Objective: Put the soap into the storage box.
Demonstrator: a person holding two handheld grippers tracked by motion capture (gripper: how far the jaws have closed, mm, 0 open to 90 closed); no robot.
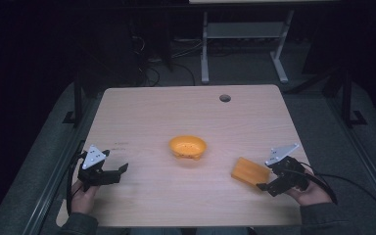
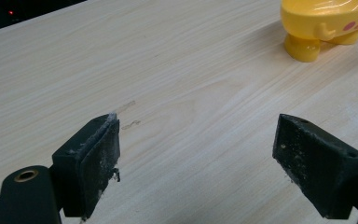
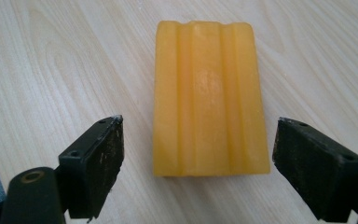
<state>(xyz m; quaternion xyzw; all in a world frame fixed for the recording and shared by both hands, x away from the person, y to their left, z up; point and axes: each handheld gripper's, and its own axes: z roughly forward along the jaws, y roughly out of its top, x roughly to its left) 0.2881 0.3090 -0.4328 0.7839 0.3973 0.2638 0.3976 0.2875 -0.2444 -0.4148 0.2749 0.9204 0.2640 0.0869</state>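
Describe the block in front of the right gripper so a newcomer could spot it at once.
On the wooden table, look toward the near right corner, just ahead of the right gripper and its open jaws. The orange block lies flat there: rectangular and ridged lengthwise, unlike the round, footed yellow bowl at the table's middle.

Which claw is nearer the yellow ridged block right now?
Right. The right claw is open, lined up just short of the yellow block; the left claw sits open at the table's far left, past the orange dish.

Cut off at the edges
The bowl runs off the left gripper view's top and right edges; only its underside and feet show.
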